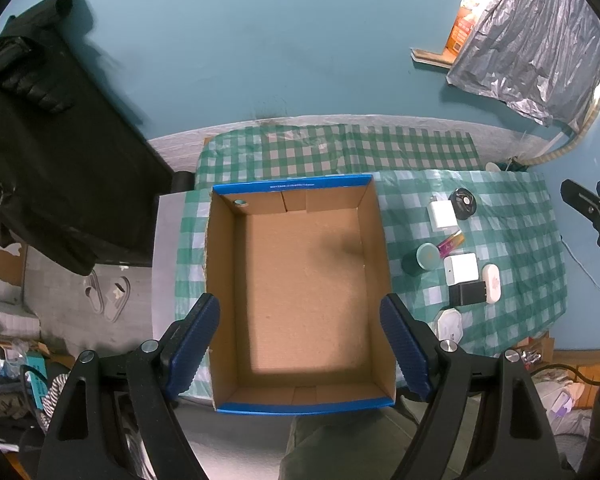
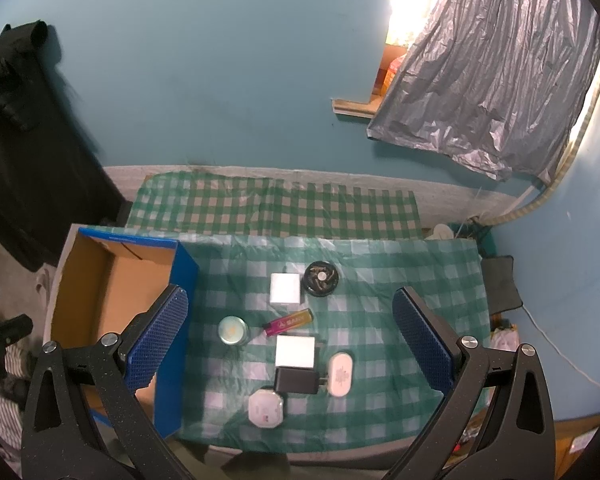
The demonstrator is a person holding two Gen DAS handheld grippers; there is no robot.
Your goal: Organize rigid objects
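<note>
Your right hand-held gripper [image 2: 288,344] hangs wide open above the small rigid objects, your left hand-held gripper [image 1: 300,344] open over the empty brown cardboard box [image 1: 300,280]; close carelessly and the crowded black square charger [image 2: 296,380] could knock its neighbours.

I hold my left tool [image 1: 300,350] with its blue fingers [image 1: 194,344] spread wide, gripping nothing. My right tool [image 2: 290,344] hangs likewise, its fingers [image 2: 422,340] wide apart and empty.

White print runs along the cardboard box's [image 1: 300,296] blue rim and the pink lighter [image 2: 288,322], neither legible.
</note>
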